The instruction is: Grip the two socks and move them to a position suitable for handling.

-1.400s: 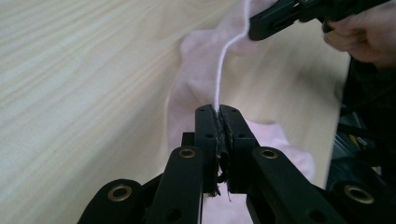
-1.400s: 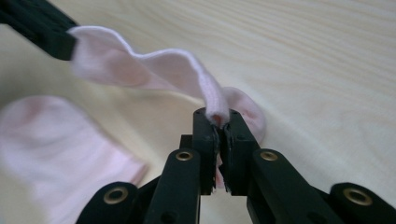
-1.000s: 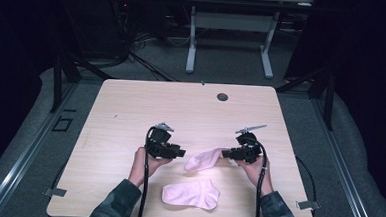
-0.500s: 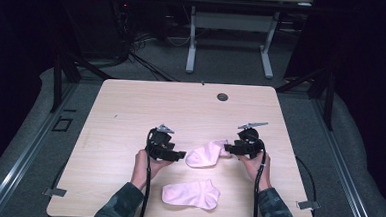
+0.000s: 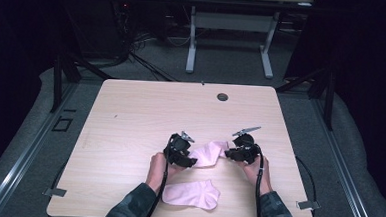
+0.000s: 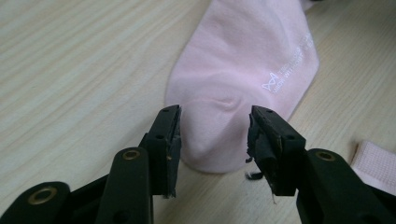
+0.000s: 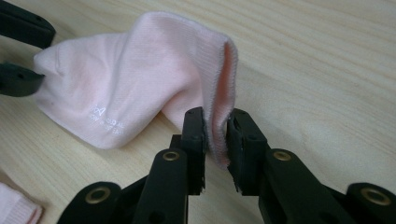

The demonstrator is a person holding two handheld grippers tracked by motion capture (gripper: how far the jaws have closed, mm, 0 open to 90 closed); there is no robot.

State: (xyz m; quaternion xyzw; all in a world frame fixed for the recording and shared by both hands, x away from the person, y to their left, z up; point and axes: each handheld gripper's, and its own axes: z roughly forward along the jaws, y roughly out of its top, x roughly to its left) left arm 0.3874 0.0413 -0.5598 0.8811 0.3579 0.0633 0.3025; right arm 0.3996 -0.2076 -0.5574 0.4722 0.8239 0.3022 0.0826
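A pink sock [image 5: 207, 154] lies on the wooden table [image 5: 146, 111] between my two grippers. In the left gripper view my left gripper [image 6: 212, 144] stands open astride its toe [image 6: 215, 140]; the jaws have just been closing, and a gap still shows beside the cloth. My right gripper [image 7: 215, 135] has just closed and is shut on the sock's ribbed cuff [image 7: 219, 93], which stands up folded between the jaws. In the high view the left gripper [image 5: 190, 161] is at the sock's left end and the right gripper [image 5: 227, 153] at its right end. A second pink sock [image 5: 191, 193] lies flat near the front edge.
A dark round grommet hole [image 5: 222, 96] sits near the table's far edge. The second sock's cuff [image 6: 376, 163] lies just right of my left jaws. Behind the table stand another desk's white legs [image 5: 190, 43] and cables on grey floor.
My left gripper has moved right and down to the sock's toe. The right gripper has stayed in place, and the sock's cuff end has shifted slightly with it.
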